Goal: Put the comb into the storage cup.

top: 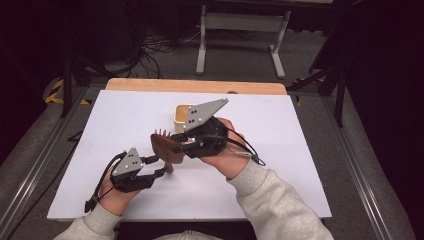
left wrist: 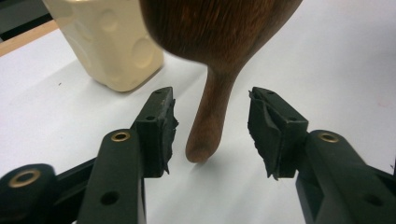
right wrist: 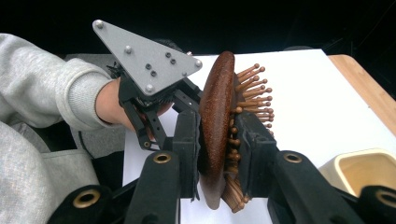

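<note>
Above white table (top: 280, 150), right claw (right wrist: 217, 144) clamping oval wooden bristle brush (right wrist: 215, 121), rounded handle.

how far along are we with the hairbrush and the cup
Done: the right claw is shut on the wooden hairbrush's head, lifting it. In hand: the left claw is open around its handle, not touching. Left: the brush isn't in the cream cup yet, if that's the goal.
</note>
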`<state>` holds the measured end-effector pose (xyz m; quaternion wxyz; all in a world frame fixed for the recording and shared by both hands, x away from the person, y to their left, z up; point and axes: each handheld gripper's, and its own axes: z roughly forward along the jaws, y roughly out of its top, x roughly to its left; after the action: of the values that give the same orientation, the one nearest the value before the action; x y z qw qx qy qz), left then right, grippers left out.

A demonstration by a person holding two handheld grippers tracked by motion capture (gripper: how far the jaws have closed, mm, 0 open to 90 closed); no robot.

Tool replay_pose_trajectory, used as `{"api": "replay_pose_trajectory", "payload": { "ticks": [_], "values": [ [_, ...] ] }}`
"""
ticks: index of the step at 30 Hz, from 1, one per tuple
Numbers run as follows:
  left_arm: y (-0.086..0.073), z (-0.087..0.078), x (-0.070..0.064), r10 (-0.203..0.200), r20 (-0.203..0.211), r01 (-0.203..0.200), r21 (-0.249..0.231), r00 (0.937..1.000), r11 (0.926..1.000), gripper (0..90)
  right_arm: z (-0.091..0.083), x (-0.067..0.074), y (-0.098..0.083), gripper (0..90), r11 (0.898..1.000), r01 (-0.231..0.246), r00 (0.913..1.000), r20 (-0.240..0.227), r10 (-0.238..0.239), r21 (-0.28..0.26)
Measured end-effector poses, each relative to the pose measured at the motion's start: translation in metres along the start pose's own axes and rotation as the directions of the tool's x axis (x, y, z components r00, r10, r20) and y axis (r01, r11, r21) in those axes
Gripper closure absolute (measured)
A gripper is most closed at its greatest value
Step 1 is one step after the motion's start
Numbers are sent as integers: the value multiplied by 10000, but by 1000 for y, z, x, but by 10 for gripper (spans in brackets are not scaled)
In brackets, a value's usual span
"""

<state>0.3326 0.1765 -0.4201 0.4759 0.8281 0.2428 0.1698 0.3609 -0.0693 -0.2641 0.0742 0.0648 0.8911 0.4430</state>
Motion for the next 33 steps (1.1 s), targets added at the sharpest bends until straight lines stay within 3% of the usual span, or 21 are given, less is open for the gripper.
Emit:
{"api": "replay_pose_trajectory", "payload": {
  "ticks": [9,12,19,27,33],
  "values": [
    [-6,-12,19,-639,127,645,-583,9979,9962,307,-14,-7,15,722,9999,88,9996,253,-85,-96],
    [-9,-16,25,-612,21,612,-863,9981,9944,235,-20,-10,21,721,9998,125,9992,391,-120,-133],
    [-21,-23,39,-998,125,1005,-1696,9949,9804,79,-32,-18,36,721,9998,195,9974,700,-188,-103],
    [-34,-34,50,-1222,-137,1156,-2341,9924,9653,43,-40,-30,49,721,9998,109,9956,928,-96,-139],
    [-41,-39,56,-1345,-257,1234,-2578,9906,9583,38,-46,-38,57,721,9997,105,9934,1140,-79,-222]
  ]
}}
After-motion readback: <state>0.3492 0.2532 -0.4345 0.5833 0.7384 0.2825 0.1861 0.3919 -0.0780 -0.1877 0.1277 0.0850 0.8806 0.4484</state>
